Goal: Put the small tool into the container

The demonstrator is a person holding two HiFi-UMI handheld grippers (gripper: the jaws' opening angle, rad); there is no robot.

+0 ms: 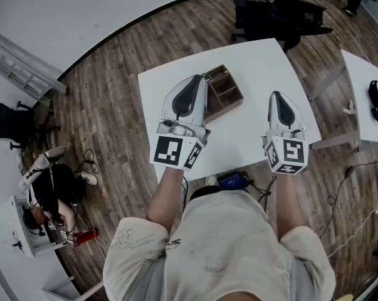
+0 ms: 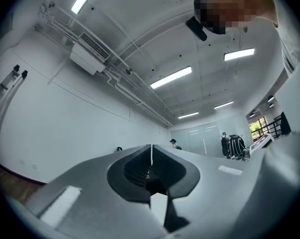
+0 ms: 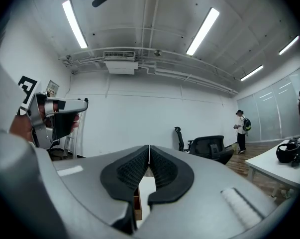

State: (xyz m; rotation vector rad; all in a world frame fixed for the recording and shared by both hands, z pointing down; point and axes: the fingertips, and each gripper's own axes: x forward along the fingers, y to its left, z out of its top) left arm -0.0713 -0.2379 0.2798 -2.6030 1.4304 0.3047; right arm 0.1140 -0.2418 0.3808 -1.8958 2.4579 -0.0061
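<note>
Left gripper [image 1: 200, 79] and right gripper [image 1: 278, 95] both pressed closed; brown wooden container [image 1: 229, 94] has several open compartments.

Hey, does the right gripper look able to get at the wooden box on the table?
Probably yes. The box lies ahead and left of the right gripper, with bare table between them; only the left gripper overlaps the box's left side.

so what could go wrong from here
The left tool hangs close by the wooden container, which sits near the table's far edge: a careless sweep could shove the container off. The left tool's jaws are together and no small tool shows in any view, so whether it is in a compartment is unconfirmed.
</note>
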